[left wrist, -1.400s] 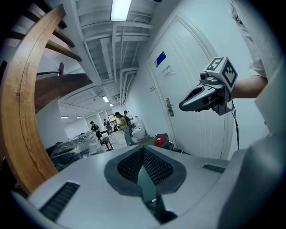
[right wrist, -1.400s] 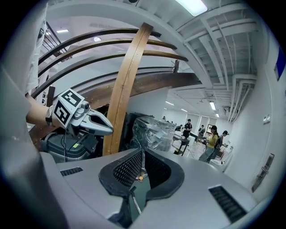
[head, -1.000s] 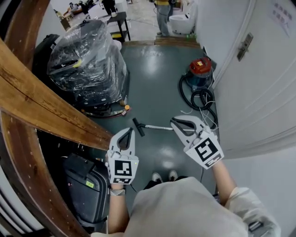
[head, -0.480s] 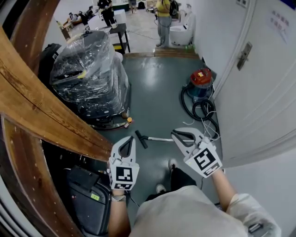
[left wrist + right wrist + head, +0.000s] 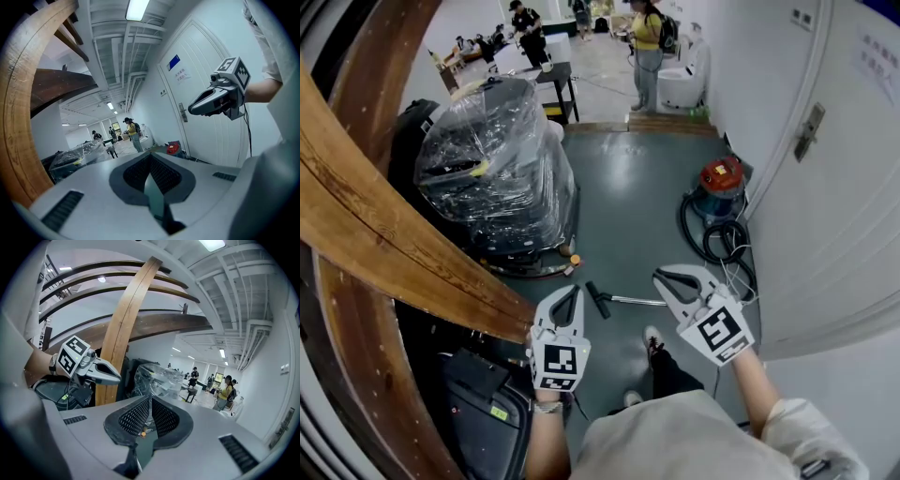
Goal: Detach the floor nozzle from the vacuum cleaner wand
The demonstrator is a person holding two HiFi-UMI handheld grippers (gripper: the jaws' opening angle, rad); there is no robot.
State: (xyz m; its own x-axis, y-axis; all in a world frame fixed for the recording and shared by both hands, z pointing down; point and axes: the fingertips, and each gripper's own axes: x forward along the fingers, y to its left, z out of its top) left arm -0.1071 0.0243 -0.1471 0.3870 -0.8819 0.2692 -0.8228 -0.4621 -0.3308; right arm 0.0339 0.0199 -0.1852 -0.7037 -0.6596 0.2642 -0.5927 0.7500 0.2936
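Left claw (image 5: 569, 292) clenched, pads together, empty. Right claw (image 5: 657, 275) clenched down to a thin slit, nothing in it. Both are held in the air at lower centre of the head view, pointing toward the top of the frame.

Only the head view shows the task's things. The vacuum wand (image 5: 637, 301) lies flat on the grey floor (image 5: 619, 187) between the two claw tips. The dark floor nozzle (image 5: 598, 300) sits on its left end, just right of the left claw tip; contact can't be told. The red canister vacuum (image 5: 722, 176) and coiled black hose (image 5: 727, 246) are at right by the white door (image 5: 834, 206). A plastic-wrapped load (image 5: 492, 159) is at upper left, with a wooden beam (image 5: 366, 225) across the left edge.

The left gripper view alone shows the blue sign (image 5: 174, 61) high on the door and the ceiling light (image 5: 137, 9). The right gripper view shows the beam rising to the ceiling. Both show people (image 5: 226, 392) far off.
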